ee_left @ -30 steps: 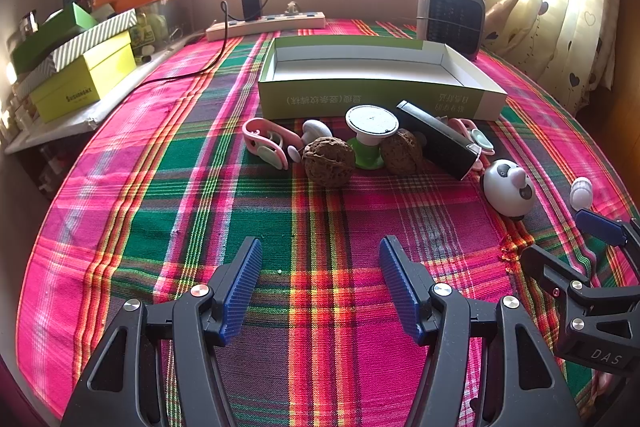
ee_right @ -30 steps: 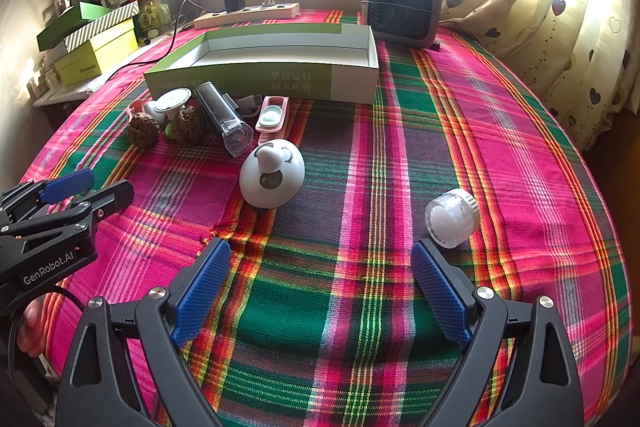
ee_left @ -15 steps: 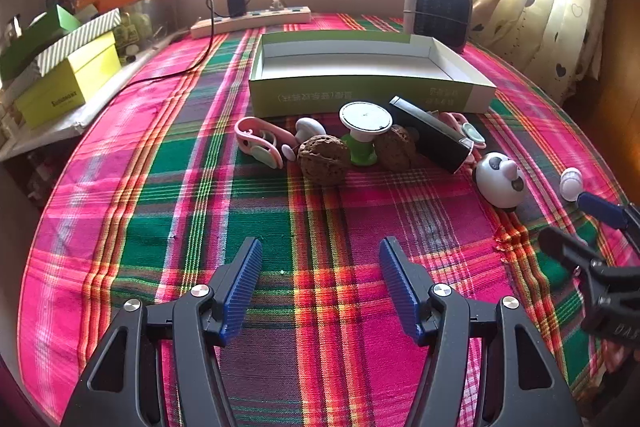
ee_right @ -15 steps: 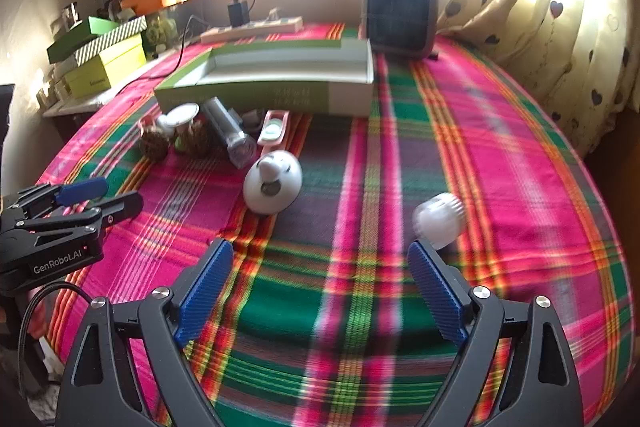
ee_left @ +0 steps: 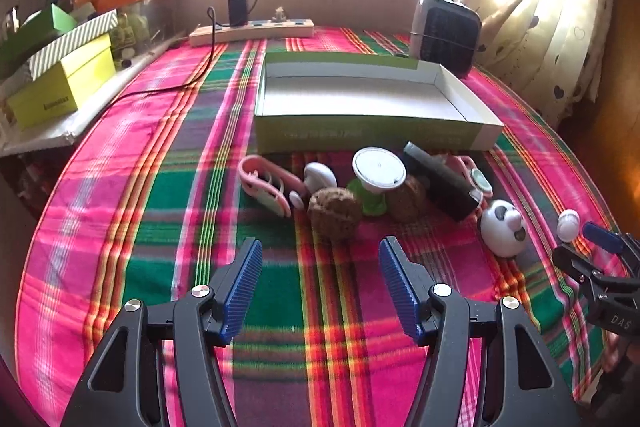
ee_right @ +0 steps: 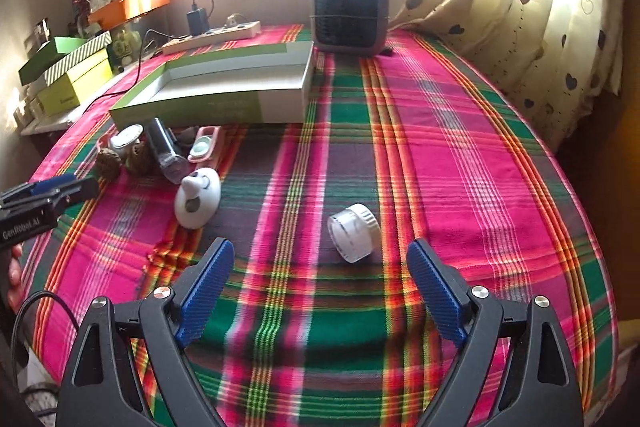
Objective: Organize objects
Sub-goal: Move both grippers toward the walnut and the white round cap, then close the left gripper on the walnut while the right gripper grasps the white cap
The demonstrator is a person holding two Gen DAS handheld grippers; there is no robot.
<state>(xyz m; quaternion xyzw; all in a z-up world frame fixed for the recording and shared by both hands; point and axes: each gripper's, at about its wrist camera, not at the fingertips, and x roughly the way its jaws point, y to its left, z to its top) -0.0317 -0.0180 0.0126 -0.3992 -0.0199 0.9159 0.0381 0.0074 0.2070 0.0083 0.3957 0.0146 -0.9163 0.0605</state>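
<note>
Your box (ee_left: 360, 137) has nothing inside; small things lie before it on the plaid cloth (ee_left: 160, 187). Both grippers (ee_left: 320, 287) (ee_right: 320, 287) are apart, holding nothing.

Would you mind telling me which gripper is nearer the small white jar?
Right. The right gripper is open just short of the jar; the left gripper faces the walnut, well to the left.

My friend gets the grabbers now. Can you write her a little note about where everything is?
Left hand-held gripper: open, holding nothing, facing the brown ridged walnut.
Right hand-held gripper: open, holding nothing, facing the small white ribbed-lid jar lying on its side.
The shallow green-and-white cardboard box has nothing in it.
The white panda-faced round toy and the other small items lie on the plaid cloth in front of the box.
Done: nothing. Left: everything.
</note>
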